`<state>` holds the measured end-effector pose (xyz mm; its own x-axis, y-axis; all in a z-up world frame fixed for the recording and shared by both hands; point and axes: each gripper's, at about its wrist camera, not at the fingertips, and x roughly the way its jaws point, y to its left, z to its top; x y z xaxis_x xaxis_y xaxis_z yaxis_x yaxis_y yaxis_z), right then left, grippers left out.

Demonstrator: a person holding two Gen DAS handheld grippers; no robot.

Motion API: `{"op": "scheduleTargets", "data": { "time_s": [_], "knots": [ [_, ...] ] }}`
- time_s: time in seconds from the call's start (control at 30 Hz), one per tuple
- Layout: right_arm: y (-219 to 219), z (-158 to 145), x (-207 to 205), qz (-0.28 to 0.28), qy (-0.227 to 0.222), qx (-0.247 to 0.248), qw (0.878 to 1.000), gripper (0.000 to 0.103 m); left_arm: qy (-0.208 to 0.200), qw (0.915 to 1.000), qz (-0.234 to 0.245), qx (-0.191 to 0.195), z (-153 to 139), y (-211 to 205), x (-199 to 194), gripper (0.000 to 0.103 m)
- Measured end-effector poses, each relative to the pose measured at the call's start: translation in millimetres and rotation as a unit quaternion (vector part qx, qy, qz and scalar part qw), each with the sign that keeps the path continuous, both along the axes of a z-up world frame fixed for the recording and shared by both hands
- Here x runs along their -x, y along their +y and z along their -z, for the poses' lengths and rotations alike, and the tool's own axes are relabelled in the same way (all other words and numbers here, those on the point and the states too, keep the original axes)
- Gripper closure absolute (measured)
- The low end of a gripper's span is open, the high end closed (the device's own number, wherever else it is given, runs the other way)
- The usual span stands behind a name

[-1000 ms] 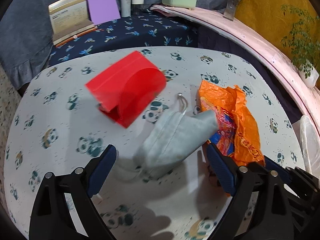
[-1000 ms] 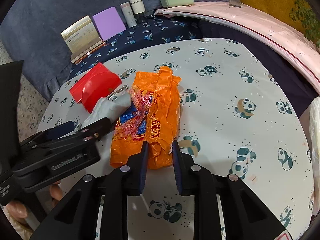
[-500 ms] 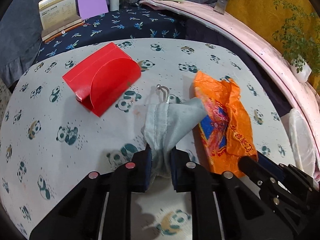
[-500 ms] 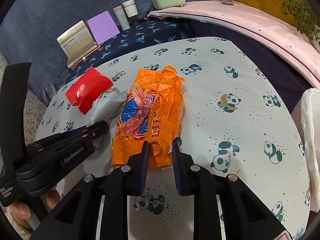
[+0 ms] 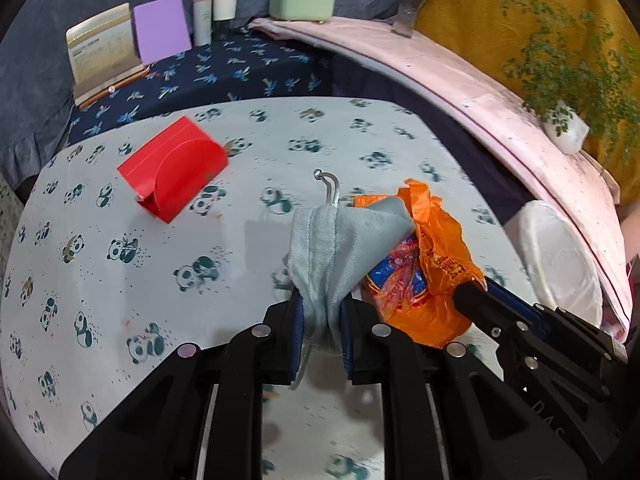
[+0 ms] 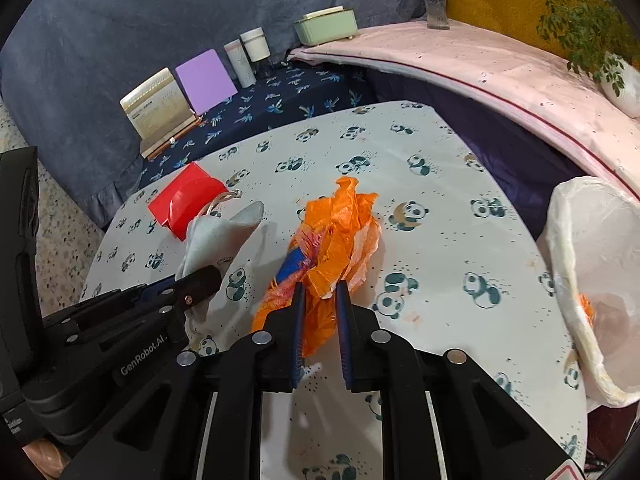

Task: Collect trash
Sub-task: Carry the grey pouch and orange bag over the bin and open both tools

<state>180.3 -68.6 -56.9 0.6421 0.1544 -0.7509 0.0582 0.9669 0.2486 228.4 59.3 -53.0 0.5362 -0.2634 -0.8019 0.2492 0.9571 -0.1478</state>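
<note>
My left gripper (image 5: 322,304) is shut on a pale grey-blue cloth pouch (image 5: 340,236), which is bunched between the pads; its drawstring loops up behind. Beside it on the right, my right gripper (image 6: 320,292) has its jaws closing on a crumpled orange plastic bag (image 6: 340,224), and the pads press on its near end. Both items are raised a little off the panda-print table (image 6: 440,248). The right wrist view shows the left gripper (image 6: 200,280) at the lower left, holding the cloth pouch (image 6: 220,236). In the left wrist view the orange bag (image 5: 436,256) hangs from the right gripper (image 5: 474,286).
A red folded card box (image 5: 176,172) lies at the table's far left. A bin lined with a white bag (image 6: 592,280) stands off the right edge, something orange inside. Behind are a booklet stand (image 6: 156,112), a purple card (image 6: 204,80), jars, a green box and a pink ledge with plants.
The left gripper went from wide open around the cloth pouch to shut on it. Both grippers then rose and drew back, lifting the pouch and the orange bag, which crumpled.
</note>
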Motion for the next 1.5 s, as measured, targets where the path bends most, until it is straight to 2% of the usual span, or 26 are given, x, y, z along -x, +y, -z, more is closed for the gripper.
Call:
{"op": "scheduleTargets", "data": {
  "time_s": [0.5, 0.87, 1.23, 1.5],
  "knots": [
    [-45.5, -33.6, 50.5, 0.039, -0.045, -0.003, 0.998, 0.092, -0.03, 0.9983, 0.049, 0.001, -32.4, -52.5, 46.0, 0.088],
    [-99.2, -42.7, 86.1, 0.093, -0.064, -0.007, 0.994, 0.092, -0.042, 0.9942, 0.099, -0.003, -45.6, -108.6, 69.9, 0.088],
    [-182.2, -41.7, 127.3, 0.185, -0.072, -0.015, 0.98, 0.092, -0.051, 0.9843, 0.169, -0.009, -51.5, -182.9, 87.9, 0.088],
    [-227.2, -33.9, 143.0, 0.232, -0.07, -0.022, 0.97, 0.097, -0.048, 0.9745, 0.218, -0.018, -47.1, -236.8, 95.3, 0.088]
  ]
}}
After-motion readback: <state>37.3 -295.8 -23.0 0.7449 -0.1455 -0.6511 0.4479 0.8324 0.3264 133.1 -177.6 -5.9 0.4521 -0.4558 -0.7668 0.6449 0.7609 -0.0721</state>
